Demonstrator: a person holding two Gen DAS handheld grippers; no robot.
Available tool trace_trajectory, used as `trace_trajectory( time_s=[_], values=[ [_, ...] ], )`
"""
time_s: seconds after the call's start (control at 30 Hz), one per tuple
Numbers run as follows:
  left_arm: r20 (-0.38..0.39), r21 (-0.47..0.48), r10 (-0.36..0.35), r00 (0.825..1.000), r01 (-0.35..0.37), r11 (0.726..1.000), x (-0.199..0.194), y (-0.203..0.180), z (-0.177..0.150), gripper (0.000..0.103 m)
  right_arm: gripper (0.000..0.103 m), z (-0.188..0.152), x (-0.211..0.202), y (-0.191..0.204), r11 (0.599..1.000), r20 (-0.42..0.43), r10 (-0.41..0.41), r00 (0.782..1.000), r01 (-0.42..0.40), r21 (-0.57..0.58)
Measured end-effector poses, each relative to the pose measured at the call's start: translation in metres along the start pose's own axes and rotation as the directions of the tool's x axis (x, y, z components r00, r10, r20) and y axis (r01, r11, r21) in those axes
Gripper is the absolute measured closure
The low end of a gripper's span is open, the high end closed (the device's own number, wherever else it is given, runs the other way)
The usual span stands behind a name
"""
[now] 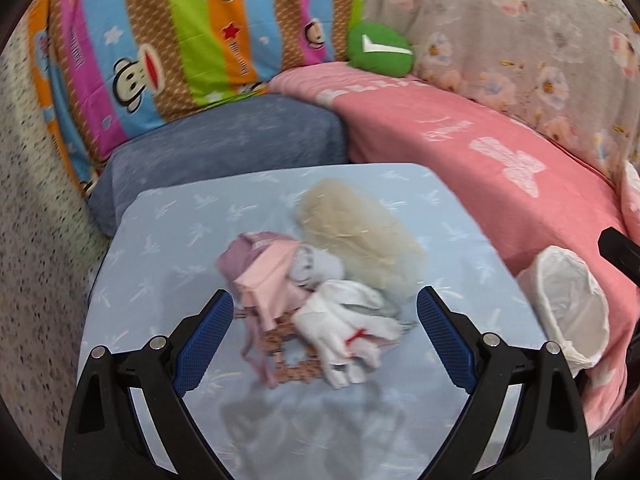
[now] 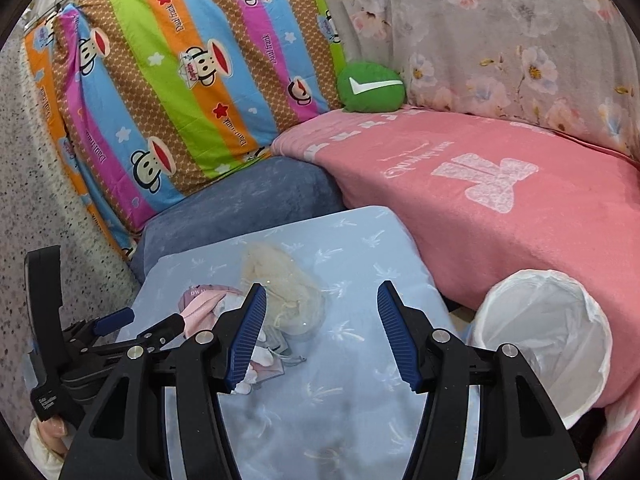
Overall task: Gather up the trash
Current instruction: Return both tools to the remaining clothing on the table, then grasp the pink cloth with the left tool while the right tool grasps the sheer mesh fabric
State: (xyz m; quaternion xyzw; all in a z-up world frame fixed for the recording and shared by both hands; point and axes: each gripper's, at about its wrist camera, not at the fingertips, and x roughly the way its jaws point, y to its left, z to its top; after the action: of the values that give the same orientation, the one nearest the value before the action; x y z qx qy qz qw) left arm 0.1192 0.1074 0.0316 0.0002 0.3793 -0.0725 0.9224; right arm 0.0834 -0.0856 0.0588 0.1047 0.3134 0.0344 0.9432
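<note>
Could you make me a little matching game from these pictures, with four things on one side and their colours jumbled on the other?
Things:
1. round cushion with a tick mark
2. lined bin
3. blanket with a bow print
4. gripper finger pads

Colours:
A. pink
B. dark blue
C. green
D. white

Pairs: 1-C, 2-D, 3-A, 4-B
</note>
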Motion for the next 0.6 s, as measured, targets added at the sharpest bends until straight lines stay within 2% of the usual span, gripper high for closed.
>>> trace_trajectory(
  time_s=[0.17, 0.23, 0.43, 0.6],
  values=[
    [-0.038, -0.051, 0.011, 0.999, -0.013, 0.999, 0.018, 0.026, 0.0, 0.014, 0.046, -0.001, 0.048, 0.023, 1.0, -0.054, 0.02, 0.998, -0.021, -0.011],
    [-0.051, -0.065, 0.007, 0.999, -0.01, 0.998, 0.027, 0.035, 0.001, 0.014, 0.041, -0.001, 0.067, 0.029, 1.0, -0.072, 0.03, 0.997, -0.03, -0.007],
    [-0.086, -0.116, -0.015, 0.996, 0.005, 0.993, 0.052, 0.052, 0.003, 0.017, 0.04, 0.002, 0.123, 0.035, 1.0, -0.118, 0.011, 0.993, -0.011, 0.0],
    [-0.124, -0.131, -0.03, 0.992, 0.014, 0.991, 0.074, 0.058, 0.003, 0.03, 0.04, 0.0, 0.17, 0.03, 1.0, -0.173, -0.011, 0.985, 0.015, 0.024]
  ],
)
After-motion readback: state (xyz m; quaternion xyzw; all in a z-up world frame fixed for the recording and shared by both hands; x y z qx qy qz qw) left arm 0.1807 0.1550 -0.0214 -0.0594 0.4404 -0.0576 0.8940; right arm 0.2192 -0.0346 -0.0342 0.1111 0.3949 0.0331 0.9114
